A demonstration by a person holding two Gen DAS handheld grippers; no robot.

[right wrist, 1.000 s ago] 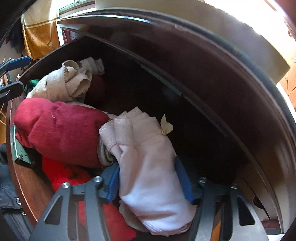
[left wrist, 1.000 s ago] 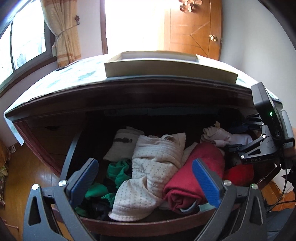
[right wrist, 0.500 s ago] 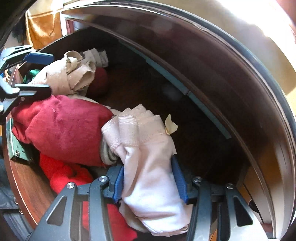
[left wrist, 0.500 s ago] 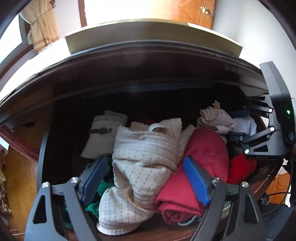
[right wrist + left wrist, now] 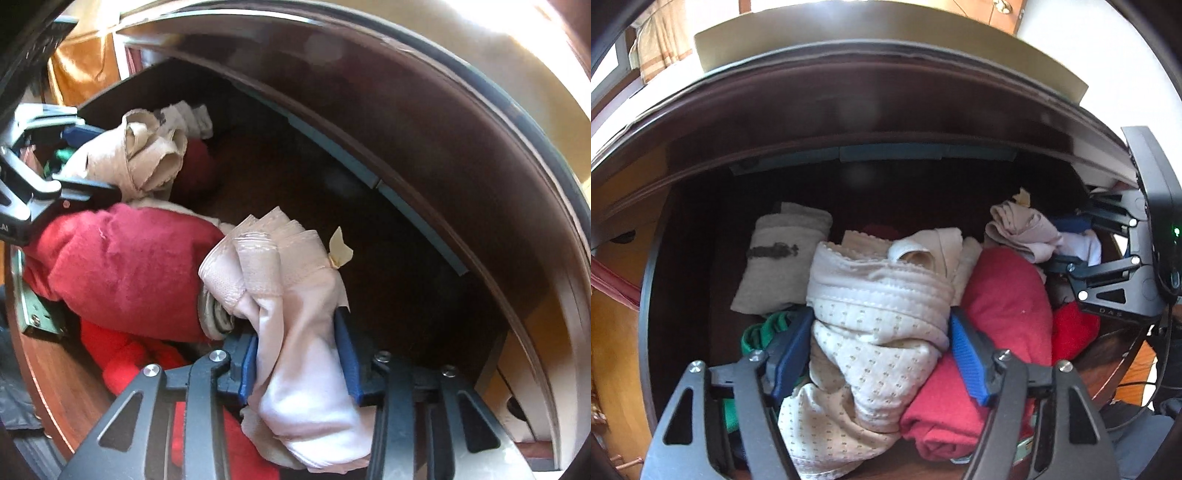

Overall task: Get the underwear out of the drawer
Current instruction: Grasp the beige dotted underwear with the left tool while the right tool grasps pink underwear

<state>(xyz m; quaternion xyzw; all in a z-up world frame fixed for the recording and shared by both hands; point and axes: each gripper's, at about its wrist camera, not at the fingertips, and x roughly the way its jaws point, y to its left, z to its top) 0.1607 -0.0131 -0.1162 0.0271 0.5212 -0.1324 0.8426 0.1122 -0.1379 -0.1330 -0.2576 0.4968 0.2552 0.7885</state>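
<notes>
Lying between both blue pads, pale underwear (image 5: 295, 295) fills the right gripper (image 5: 299, 354).

You had hard daylight blown out along the top of both frames, washing the upper right of the right wrist view to white. The drawer (image 5: 871, 206) interior behind the clothes sat in deep shadow. Fisheye bending curved every edge, corners vignetted black, and the nearest cloth looked soft.

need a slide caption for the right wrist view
Right gripper shut on pale pink underwear inside the open drawer, beside a red garment.
</notes>
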